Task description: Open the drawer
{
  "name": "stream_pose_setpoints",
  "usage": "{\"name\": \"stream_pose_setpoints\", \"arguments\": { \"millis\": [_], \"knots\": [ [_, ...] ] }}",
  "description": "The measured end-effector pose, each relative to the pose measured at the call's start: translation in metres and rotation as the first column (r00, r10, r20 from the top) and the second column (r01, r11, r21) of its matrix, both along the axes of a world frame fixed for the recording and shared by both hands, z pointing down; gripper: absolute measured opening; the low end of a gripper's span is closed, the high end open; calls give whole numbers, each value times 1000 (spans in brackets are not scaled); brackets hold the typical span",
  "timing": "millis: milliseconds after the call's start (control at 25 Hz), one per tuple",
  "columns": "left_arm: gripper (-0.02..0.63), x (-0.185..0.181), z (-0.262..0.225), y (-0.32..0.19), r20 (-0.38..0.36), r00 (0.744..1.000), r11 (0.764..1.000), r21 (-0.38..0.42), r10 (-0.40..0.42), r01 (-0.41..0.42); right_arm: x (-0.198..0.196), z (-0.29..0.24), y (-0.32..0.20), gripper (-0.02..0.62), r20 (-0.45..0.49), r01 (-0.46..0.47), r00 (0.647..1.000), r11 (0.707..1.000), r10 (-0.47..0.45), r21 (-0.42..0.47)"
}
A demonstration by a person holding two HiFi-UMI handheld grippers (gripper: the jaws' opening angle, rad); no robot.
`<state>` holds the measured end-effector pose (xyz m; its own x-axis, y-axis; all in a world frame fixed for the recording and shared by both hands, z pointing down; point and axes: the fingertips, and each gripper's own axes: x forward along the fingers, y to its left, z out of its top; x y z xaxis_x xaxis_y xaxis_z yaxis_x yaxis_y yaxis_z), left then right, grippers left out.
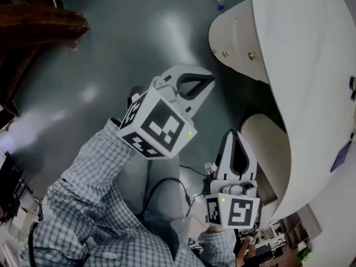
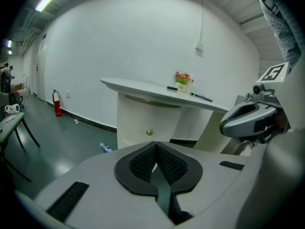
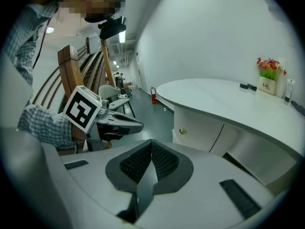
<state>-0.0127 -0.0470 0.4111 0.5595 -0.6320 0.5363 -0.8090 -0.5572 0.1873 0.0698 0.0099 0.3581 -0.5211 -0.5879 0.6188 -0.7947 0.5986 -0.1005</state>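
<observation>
The left gripper point(image 1: 201, 83) points forward and somewhat downward. Its jaws are closed pad to pad with nothing between them. Its marker cube point(image 1: 158, 125) sits just behind the jaws, and behind that is the arm in a checked sleeve point(image 1: 92, 168). The right gripper point(image 1: 235, 135) is held close on the left gripper's right and slightly behind it, tilted the same way. Its jaws are also pressed together and empty.
</observation>
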Motion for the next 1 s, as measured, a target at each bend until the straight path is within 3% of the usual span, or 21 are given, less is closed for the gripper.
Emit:
{"name": "stream_pose_setpoints", "arguments": {
  "millis": [240, 480, 760, 1000],
  "knots": [
    [5, 7, 57, -13, 68, 997, 1000, 13, -22, 22, 4, 30, -1, 9, -12, 25, 1000, 999, -25, -33],
    [5, 15, 94, -27, 43, 998, 999, 8, -46, 45, 4, 53, 0, 9, -15, 56, 998, 996, -57, -66],
    [5, 19, 142, -52, 76, 993, 996, 14, -90, 89, 6, 82, -15, 9, -6, 17, 1000, 997, -18, -78],
    [6, 27, 185, -67, 97, 990, 994, -6, -105, 106, 3, 99, -25, 9, -1, 43, 999, 997, -43, -66]
  ]
}}
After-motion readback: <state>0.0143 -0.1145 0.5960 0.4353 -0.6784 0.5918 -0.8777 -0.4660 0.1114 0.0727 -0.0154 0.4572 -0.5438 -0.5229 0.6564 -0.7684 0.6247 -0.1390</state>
